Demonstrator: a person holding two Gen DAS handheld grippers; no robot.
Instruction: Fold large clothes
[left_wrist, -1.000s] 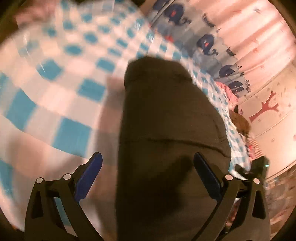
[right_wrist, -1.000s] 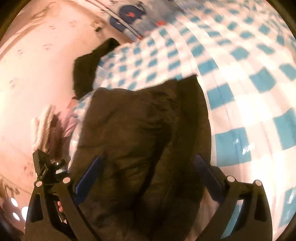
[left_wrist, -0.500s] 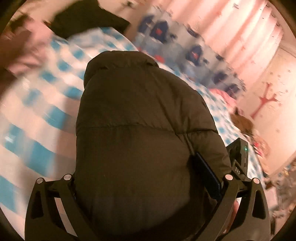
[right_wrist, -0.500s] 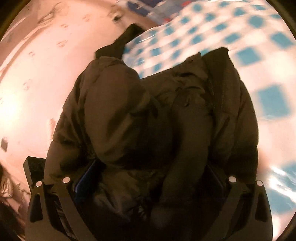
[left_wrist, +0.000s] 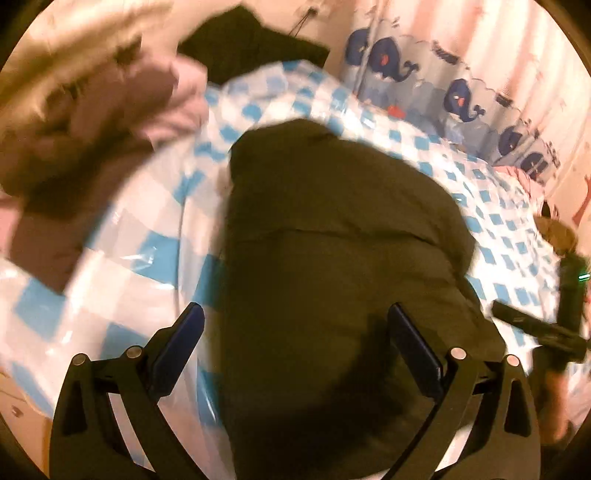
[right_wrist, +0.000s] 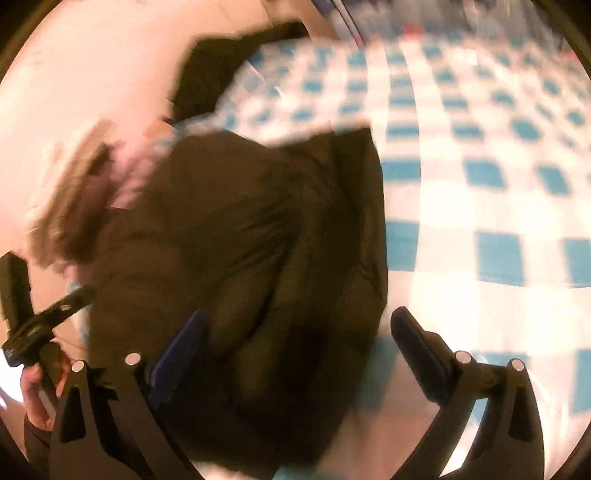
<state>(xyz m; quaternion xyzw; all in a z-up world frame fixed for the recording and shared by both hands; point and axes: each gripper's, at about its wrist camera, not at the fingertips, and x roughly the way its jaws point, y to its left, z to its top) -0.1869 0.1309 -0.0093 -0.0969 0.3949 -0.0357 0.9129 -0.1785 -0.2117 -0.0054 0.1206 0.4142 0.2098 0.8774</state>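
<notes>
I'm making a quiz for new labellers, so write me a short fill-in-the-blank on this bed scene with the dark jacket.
1. The dark olive puffy jacket lies on a white cover checked with ____ squares.
2. The curtain behind the bed is printed with dark blue ____.
3. The left tool has both blue pads spread apart, so it is ____.
4. In the right wrist view, the right tool has the jacket under its ____ pad only.

Missing words: blue; whales; open; left

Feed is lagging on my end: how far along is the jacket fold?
Done: the dark puffer jacket lies bunched into a compact bundle on the checkered cover. In hand: nothing; left gripper and right gripper are both open over it. Left: tidying, since folds look loose, though blur limits detail.
</notes>
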